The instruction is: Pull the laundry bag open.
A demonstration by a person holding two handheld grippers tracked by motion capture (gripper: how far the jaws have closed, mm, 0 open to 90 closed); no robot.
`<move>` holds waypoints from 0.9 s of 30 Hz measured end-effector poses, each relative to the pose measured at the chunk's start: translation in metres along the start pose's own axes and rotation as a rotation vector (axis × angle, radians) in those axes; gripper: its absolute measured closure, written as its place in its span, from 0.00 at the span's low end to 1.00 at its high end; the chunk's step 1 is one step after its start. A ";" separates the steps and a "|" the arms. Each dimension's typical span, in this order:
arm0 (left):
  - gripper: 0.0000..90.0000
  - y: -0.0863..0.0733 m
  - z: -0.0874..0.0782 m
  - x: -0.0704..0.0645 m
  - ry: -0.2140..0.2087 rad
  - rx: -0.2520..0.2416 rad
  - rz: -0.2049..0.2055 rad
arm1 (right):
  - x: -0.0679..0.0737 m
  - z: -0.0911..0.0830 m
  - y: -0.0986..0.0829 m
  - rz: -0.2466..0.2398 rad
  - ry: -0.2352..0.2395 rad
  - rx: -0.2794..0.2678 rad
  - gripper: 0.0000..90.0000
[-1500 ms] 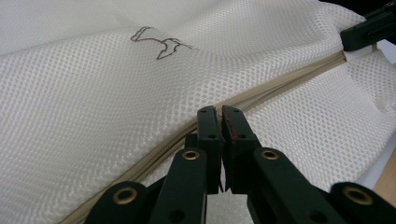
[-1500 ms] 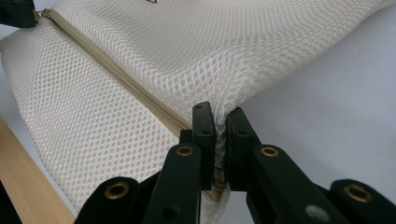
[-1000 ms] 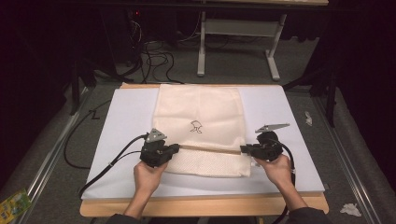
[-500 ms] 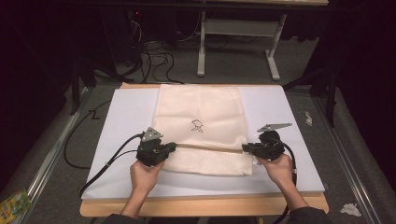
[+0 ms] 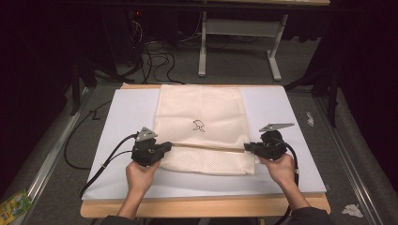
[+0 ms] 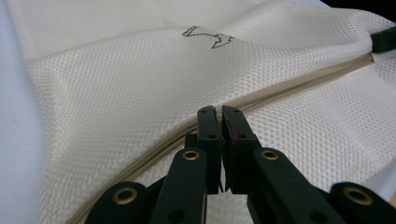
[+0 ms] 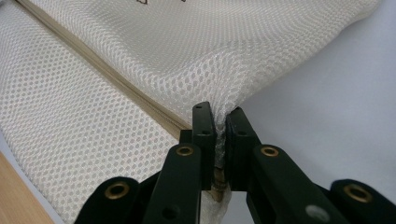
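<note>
- Compared with a second ago, my left claw [image 5: 165, 146] has slid slightly outward to the left along the bag's edge, and my right claw [image 5: 247, 147] has shifted a touch to the right; the zip line between them looks pulled straighter.
- My left claw [image 6: 218, 114] is clenched on the mesh bag [image 5: 202, 117] right at its tan zip seam [image 6: 280, 91]; the jaws are nearly closed with fabric between them.
- My right claw [image 7: 219, 119] is clenched on the bag's opposite edge, a bunch of mesh [image 7: 224, 84] pinched between the jaws.
- The cream mesh bag lies flat in the middle of the surface, its long axis running away from me; the zip seam [image 5: 206, 146] crosses it side to side near my end, and a small dark logo [image 5: 199, 125] sits mid-bag.
- The surface is a white sheet [image 5: 122, 112] on a wooden board [image 5: 202, 208].
- Around it, a grey floor, black cables [image 5: 155, 54] and a pale metal frame [image 5: 239, 33] in a dark room.
</note>
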State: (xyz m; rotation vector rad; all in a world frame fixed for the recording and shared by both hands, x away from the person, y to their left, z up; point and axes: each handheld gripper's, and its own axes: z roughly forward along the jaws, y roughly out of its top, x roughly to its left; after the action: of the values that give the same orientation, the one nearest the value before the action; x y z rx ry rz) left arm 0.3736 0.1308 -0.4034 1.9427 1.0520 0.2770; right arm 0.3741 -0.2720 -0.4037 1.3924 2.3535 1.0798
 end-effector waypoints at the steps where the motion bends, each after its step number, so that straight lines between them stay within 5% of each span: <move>1: 0.97 0.000 0.000 0.001 0.002 -0.001 0.002 | 0.000 0.000 0.000 -0.007 -0.005 -0.005 0.96; 27: 0.97 -0.002 -0.007 0.009 0.023 0.006 -0.011 | -0.004 -0.005 0.003 -0.001 -0.030 -0.004 0.96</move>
State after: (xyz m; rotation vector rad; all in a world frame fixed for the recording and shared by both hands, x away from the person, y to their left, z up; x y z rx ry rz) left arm 0.3741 0.1426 -0.4024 1.9425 1.0797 0.2910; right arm 0.3757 -0.2764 -0.3992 1.3955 2.3292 1.0551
